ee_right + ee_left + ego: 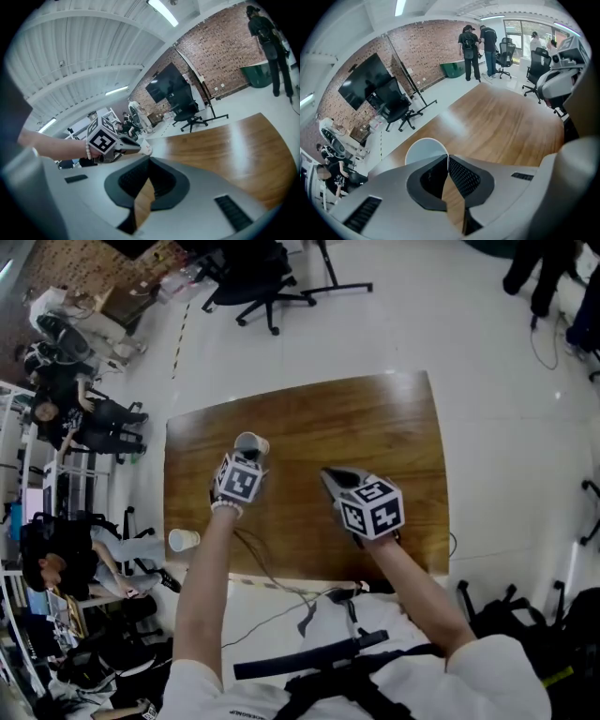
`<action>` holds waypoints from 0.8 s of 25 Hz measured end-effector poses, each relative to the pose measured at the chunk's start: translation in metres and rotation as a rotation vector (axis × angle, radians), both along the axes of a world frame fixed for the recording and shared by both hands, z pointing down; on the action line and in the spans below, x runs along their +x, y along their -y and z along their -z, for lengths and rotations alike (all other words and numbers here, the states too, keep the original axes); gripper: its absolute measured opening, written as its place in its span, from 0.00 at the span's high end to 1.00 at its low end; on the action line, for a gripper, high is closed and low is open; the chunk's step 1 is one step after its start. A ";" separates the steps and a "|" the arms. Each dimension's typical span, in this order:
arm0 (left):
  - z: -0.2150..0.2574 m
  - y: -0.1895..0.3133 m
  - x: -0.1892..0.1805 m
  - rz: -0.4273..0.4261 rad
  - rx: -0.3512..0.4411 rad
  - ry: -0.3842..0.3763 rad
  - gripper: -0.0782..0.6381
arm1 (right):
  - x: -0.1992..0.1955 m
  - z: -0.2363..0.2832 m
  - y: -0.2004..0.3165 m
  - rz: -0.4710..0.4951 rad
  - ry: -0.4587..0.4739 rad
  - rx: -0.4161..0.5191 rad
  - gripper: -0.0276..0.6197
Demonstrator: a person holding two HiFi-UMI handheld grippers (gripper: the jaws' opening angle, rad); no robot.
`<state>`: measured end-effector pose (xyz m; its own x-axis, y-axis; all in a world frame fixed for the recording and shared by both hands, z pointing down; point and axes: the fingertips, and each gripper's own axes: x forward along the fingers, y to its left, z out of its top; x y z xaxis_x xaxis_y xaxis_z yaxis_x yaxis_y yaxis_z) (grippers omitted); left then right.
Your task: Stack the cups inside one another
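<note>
A white paper cup hangs tilted above the left part of the wooden table. My left gripper is shut on its rim. In the left gripper view the cup shows its round bottom just beyond the left jaw, with its wall pinched where the left gripper closes. My right gripper hovers over the middle of the table, shut with nothing in it. In the right gripper view its tips meet, and the left gripper's cup shows just beyond them.
A second white paper cup lies on the floor left of the table's near corner. Cables trail by the near edge. Office chairs stand beyond the far side, and people stand farther off.
</note>
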<state>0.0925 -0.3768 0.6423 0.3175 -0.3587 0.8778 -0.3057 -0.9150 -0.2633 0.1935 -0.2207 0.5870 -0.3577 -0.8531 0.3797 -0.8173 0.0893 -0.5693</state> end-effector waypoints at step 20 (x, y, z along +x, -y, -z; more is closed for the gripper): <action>0.086 -0.040 -0.253 0.324 0.086 -0.176 0.88 | -0.216 0.053 -0.009 0.269 -0.057 0.057 0.94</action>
